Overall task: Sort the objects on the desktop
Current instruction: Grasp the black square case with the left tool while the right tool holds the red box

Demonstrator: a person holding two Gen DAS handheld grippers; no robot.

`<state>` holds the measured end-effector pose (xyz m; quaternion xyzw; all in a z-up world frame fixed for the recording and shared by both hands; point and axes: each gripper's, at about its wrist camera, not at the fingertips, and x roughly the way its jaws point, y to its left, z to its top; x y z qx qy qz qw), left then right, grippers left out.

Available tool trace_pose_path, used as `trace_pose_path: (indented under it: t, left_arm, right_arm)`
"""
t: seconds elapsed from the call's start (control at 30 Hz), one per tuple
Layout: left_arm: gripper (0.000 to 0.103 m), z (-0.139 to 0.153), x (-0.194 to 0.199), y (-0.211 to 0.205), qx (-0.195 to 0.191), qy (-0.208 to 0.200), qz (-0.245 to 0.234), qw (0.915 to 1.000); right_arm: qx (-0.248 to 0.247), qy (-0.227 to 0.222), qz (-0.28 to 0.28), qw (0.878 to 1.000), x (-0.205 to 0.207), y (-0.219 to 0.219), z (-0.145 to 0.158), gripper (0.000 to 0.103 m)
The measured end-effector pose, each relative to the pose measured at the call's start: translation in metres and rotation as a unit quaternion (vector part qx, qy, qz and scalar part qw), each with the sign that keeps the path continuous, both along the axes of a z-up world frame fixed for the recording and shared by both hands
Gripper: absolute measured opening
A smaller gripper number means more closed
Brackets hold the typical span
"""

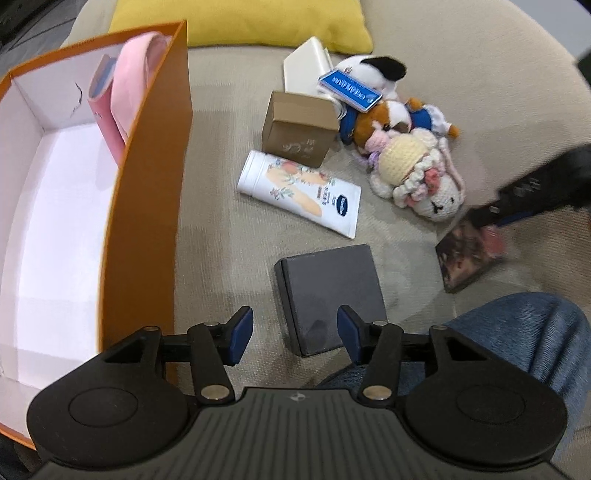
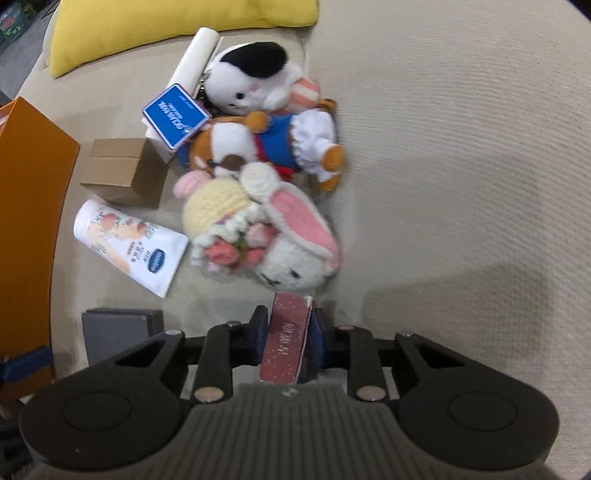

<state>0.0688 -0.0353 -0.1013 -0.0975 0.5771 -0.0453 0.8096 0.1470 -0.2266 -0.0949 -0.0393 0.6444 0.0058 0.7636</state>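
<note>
My left gripper (image 1: 295, 334) is open and empty, hovering just above the near edge of a dark grey flat box (image 1: 328, 295) on the beige sofa. My right gripper (image 2: 290, 332) is shut on a dark red patterned box (image 2: 286, 339), held edge-up; in the left wrist view that box (image 1: 467, 256) and the right gripper (image 1: 491, 221) show at the right, blurred. An orange storage box (image 1: 147, 177) with a white inside stands at the left and holds a pink item (image 1: 125, 88). A white cream tube (image 1: 303, 192) and a brown carton (image 1: 299, 127) lie between them.
Three plush toys are heaped together: a crochet bunny (image 2: 266, 236), a brown-and-blue one (image 2: 266, 147) and a black-and-white one (image 2: 255, 77) with a blue tag (image 2: 173, 114). A white case (image 1: 306, 66) and a yellow cushion (image 1: 243, 22) lie behind. My jeans-clad knee (image 1: 524, 343) is at the lower right.
</note>
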Motion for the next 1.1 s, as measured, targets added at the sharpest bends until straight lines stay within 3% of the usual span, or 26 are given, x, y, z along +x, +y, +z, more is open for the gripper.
trace_pose_path:
  t: [0.23, 0.27, 0.47, 0.57, 0.6, 0.7, 0.87, 0.97, 1.1]
  left_arm:
    - [0.062, -0.023, 0.006, -0.003, -0.012, 0.027, 0.016, 0.9994]
    - [0.067, -0.027, 0.006, -0.002, -0.018, 0.032, 0.020, 0.9991]
    - [0.083, -0.045, 0.013, 0.005, -0.085, 0.050, 0.044, 0.9941]
    - [0.085, -0.059, 0.015, 0.005, -0.136, 0.068, 0.047, 0.9873]
    - [0.085, -0.060, 0.015, 0.004, -0.137, 0.065, 0.048, 0.9873]
    - [0.081, -0.060, 0.017, 0.002, -0.141, 0.063, 0.048, 0.9869]
    - [0.057, -0.045, 0.015, 0.003, -0.130, 0.028, 0.045, 0.9901]
    - [0.049, -0.034, 0.014, 0.001, -0.127, 0.008, 0.035, 0.9912]
    - [0.044, -0.021, 0.011, -0.010, -0.118, -0.017, 0.015, 0.9928]
  right_arm:
    - [-0.010, -0.005, 0.025, 1.000, -0.015, -0.007, 0.001, 0.026]
    - [-0.005, -0.001, 0.029, 1.000, -0.016, -0.007, 0.000, 0.026]
    - [0.005, -0.002, 0.049, 0.999, -0.024, -0.005, -0.011, 0.027]
    - [0.011, -0.010, 0.057, 0.998, -0.028, -0.005, -0.013, 0.027]
    - [0.014, -0.013, 0.059, 0.998, -0.029, -0.006, -0.013, 0.026]
    - [0.026, -0.025, 0.062, 0.997, -0.033, -0.010, -0.008, 0.025]
    - [0.085, -0.033, 0.061, 0.994, -0.036, -0.011, 0.008, 0.024]
    - [0.126, -0.032, 0.067, 0.989, -0.037, -0.003, 0.016, 0.024]
    - [0.147, -0.018, 0.065, 0.987, -0.039, 0.004, 0.009, 0.024]
